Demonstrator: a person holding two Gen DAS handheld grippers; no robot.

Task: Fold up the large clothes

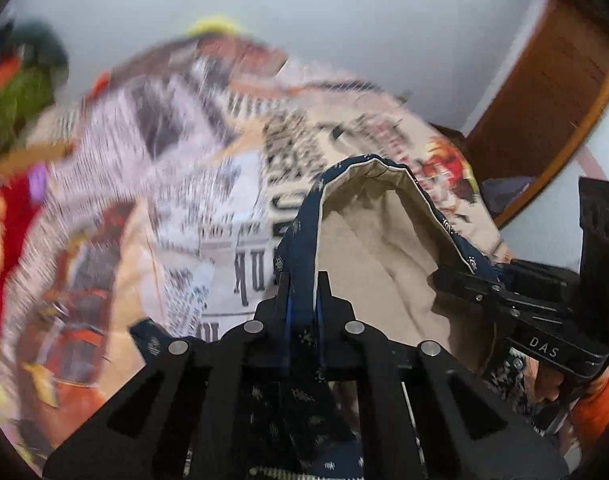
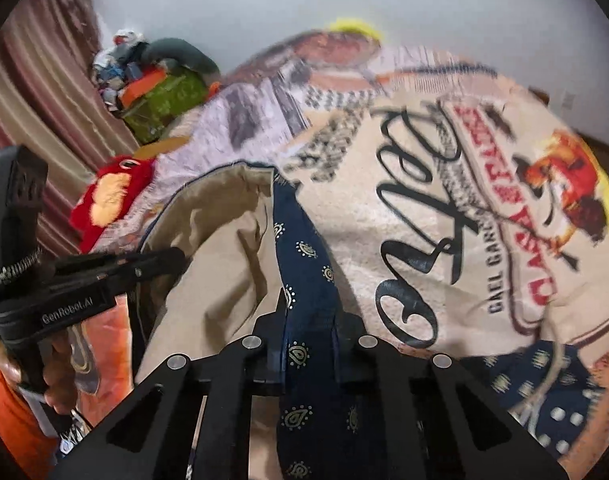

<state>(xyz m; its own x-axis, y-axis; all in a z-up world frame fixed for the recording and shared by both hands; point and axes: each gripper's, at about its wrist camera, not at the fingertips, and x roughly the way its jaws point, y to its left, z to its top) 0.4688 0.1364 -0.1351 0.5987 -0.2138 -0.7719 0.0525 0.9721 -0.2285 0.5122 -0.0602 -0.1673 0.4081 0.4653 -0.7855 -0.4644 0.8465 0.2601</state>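
while your left gripper (image 1: 303,280) pinches the navy paisley edge of the garment (image 1: 368,240), its jaws pressed on the cloth, your right gripper (image 2: 308,304) clamps a second navy fold of that same garment (image 2: 304,264). its beige lining hangs between your two grippers above the printed blanket (image 2: 444,184). you can read "das" and "genrobot.ai" on the grippers; the blanket's red lettering is blurred, perhaps "casa".

My two wrist cameras, each looking steeply down along its own tongs, close over the navy garment (image 1: 304,236), both sharing the printed blanket (image 2: 444,184) and white wall (image 1: 344,20) beyond
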